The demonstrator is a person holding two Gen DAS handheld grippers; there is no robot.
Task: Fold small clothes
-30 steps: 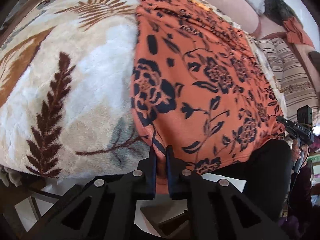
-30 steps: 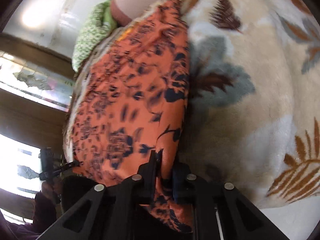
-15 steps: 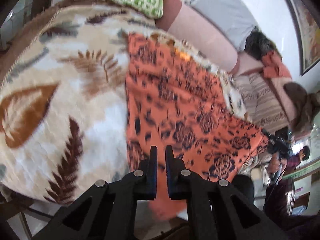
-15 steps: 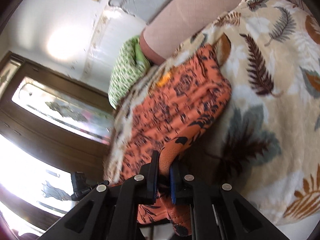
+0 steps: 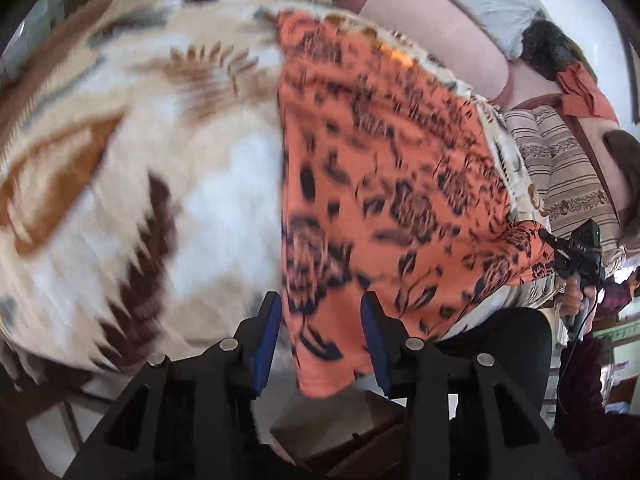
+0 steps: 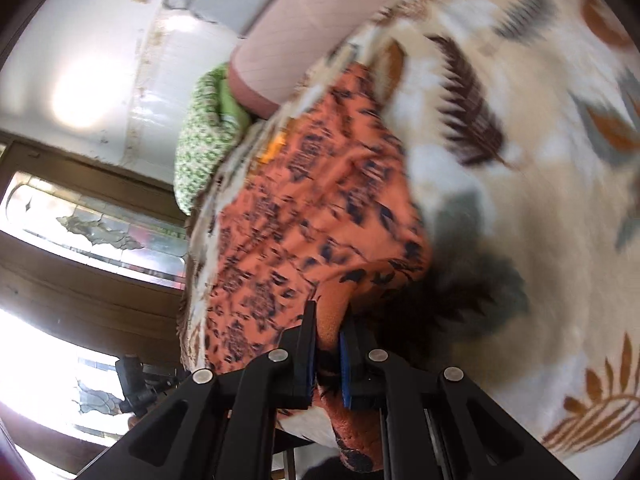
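An orange garment with a dark floral print lies spread on a cream blanket with leaf patterns; its near edge hangs over the front of the bed. My left gripper is open, its blue-padded fingers apart on either side of the garment's near corner. My right gripper is shut on the garment's other near corner, with cloth bunched between the pads and hanging below. The right gripper also shows in the left wrist view at the garment's right corner. The garment fills the middle of the right wrist view.
A green patterned pillow and a pink bolster lie at the bed's head. Striped cushions and an orange cloth sit on the right. A dark wooden door with glass stands beside the bed.
My left gripper has opened and let go of the garment's corner. Both grippers rose with the corners, then lowered; the right one keeps its hold. The views are motion-blurred.
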